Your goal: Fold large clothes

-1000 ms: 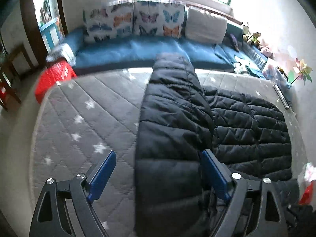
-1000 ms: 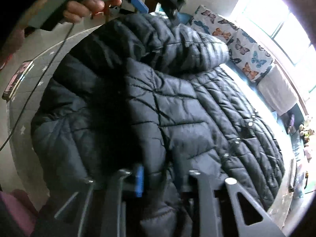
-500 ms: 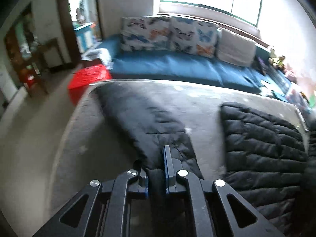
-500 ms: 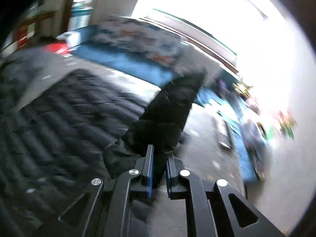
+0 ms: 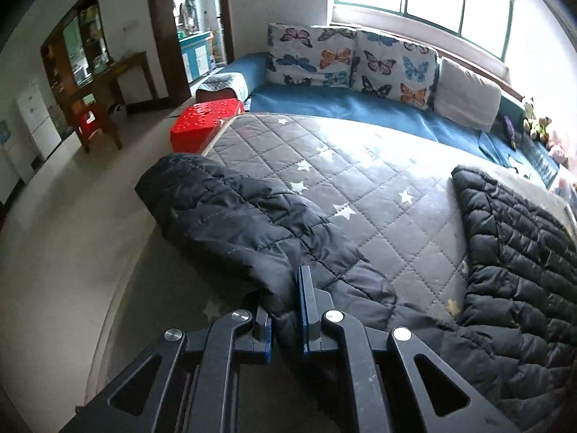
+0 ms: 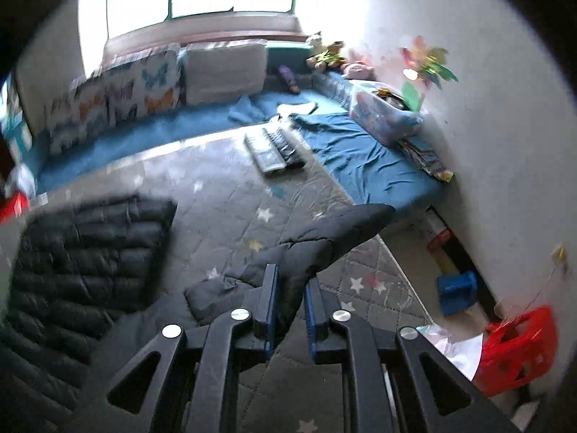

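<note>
A black puffer jacket lies on a grey quilted mattress printed with stars. Its body is at the right of the left wrist view and at the left of the right wrist view. My left gripper is shut on one sleeve, which stretches out to the mattress's left edge. My right gripper grips the other sleeve, lifted off the mattress with its cuff pointing right. Its jaws are opening, with the fabric still pinched between them.
A blue sofa with butterfly cushions runs along the far side under the window. A red stool stands at the mattress's far left corner. Remotes lie near the far edge. A blue box and red basket sit by the right wall.
My left gripper closed on a sleeve and drew it out to the left. My right gripper swung away from the jacket body to the right, carrying the other sleeve outward.
</note>
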`<state>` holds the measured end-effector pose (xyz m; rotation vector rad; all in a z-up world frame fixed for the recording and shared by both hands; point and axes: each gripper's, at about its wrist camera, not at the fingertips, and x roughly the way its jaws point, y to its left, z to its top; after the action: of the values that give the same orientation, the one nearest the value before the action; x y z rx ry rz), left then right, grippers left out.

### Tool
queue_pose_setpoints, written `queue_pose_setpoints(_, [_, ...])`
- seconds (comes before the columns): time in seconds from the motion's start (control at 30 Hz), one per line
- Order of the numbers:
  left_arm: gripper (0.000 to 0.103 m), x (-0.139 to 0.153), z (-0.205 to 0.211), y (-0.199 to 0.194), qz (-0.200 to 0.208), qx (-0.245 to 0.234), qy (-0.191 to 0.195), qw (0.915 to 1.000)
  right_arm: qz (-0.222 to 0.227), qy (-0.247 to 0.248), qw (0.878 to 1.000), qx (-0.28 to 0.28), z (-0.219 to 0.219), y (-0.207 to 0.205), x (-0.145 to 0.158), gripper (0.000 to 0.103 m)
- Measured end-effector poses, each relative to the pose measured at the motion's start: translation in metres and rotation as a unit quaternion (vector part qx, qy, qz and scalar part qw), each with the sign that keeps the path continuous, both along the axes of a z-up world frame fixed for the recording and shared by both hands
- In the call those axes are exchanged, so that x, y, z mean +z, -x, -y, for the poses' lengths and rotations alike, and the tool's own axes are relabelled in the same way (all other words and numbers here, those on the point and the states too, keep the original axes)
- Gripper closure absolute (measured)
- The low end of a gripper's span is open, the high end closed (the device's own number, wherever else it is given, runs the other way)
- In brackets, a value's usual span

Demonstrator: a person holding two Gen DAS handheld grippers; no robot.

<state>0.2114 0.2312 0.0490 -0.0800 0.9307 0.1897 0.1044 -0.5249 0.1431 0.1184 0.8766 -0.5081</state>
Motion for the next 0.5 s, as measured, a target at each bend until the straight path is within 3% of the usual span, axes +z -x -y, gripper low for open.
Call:
queue_pose_setpoints(0.07, [0.092, 0.005, -0.003, 0.007, 0.009, 0.010, 0.010, 0.9999, 0.007, -0.004, 1.000, -0.010, 0.016, -0.001, 0.001, 0.086])
queue_pose_setpoints(0.2, [0.092, 0.003, -0.016, 0.032, 0.012, 0.031, 0.035, 0.9988, 0.040, 0.051, 0.998, -0.017, 0.022, -0.001, 0.006, 0.084])
queue_pose_setpoints(0.37, [0.092, -0.011, -0.029, 0.053, -0.002, 0.047, 0.045, 0.9979, 0.043, -0.036, 0.998, 0.029, 0.015, 0.006, -0.012, 0.082])
queue_pose_setpoints(0.5, [0.092, -0.014, -0.028, 0.063, -0.001, 0.054, 0.042, 0.9977, -0.021, -0.088, 0.989, 0.121, -0.034, 0.016, -0.054, 0.078])
